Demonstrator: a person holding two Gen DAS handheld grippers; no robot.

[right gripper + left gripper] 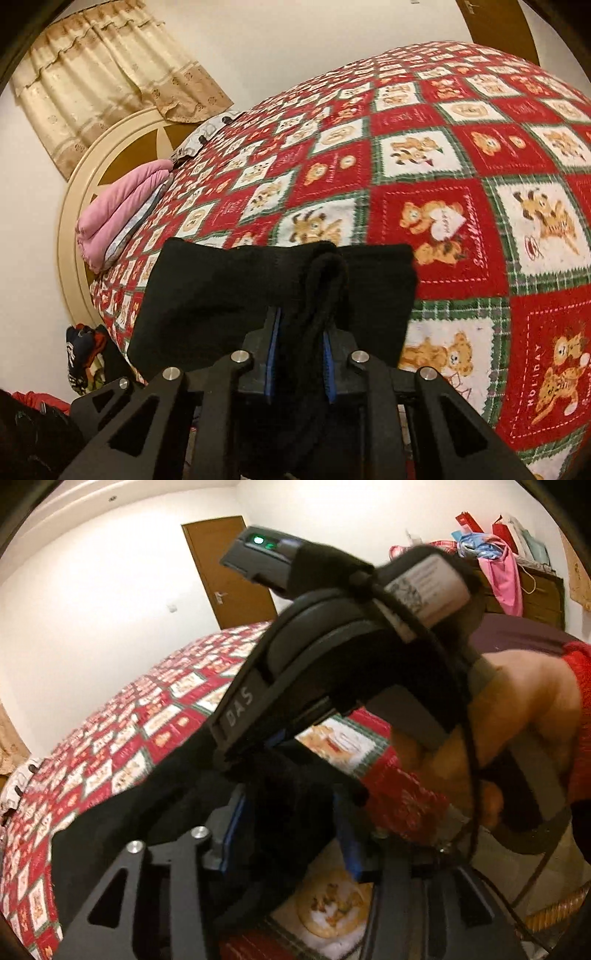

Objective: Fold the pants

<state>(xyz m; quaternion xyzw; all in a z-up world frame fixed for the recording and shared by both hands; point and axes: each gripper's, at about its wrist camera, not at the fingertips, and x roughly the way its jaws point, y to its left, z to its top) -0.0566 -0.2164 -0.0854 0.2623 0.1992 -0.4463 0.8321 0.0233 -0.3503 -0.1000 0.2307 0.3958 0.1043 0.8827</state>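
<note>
While the black pants lay partly on the red teddy-bear bedspread, both claws gripped them: our right gripper was clenched on a bunched ridge of cloth, and our left gripper pinched dark fabric too. We judged it best to lift both together, keeping the edge taut. The grippers sat close, so tangling seemed a risk.

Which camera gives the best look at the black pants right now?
The right wrist view: the black pants lie folded on the blanket, a bunch pinched in the right gripper. The left wrist view shows only a dark blurred mass around the left gripper, partly hidden behind the other gripper.
</note>
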